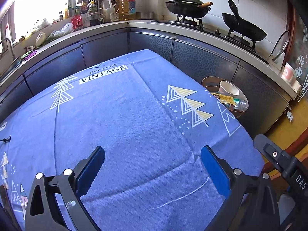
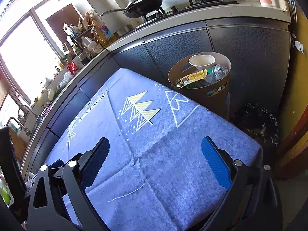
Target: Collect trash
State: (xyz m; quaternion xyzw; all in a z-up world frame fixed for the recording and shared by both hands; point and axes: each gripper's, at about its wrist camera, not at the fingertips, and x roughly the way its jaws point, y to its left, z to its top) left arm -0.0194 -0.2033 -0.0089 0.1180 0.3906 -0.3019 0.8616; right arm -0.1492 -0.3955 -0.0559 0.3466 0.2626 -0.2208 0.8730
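Note:
A round brown bin [image 2: 213, 98] stands on the floor past the table's far right corner. Inside it lie a white paper cup [image 2: 201, 60], a yellow wrapper [image 2: 194, 76] and a clear plastic bottle [image 2: 216, 72]. In the left wrist view the same bin [image 1: 208, 80] shows beyond the cloth, with the cup [image 1: 229, 88] and the wrapper [image 1: 224, 97] in it. My left gripper [image 1: 154, 153] hangs open over the blue tablecloth [image 1: 125, 119], nothing between its blue pads. My right gripper [image 2: 156, 144] is open too, above the cloth [image 2: 163, 173] near the right edge, holding nothing.
A dark cabinet front [image 1: 202, 61] runs behind the table under a counter with two black pans [image 1: 187, 6] on a gas hob. Bottles [image 1: 125, 5] crowd the counter's corner. A dark heap [image 2: 258, 121] lies on the floor right of the bin, near a yellow wall [image 2: 288, 105].

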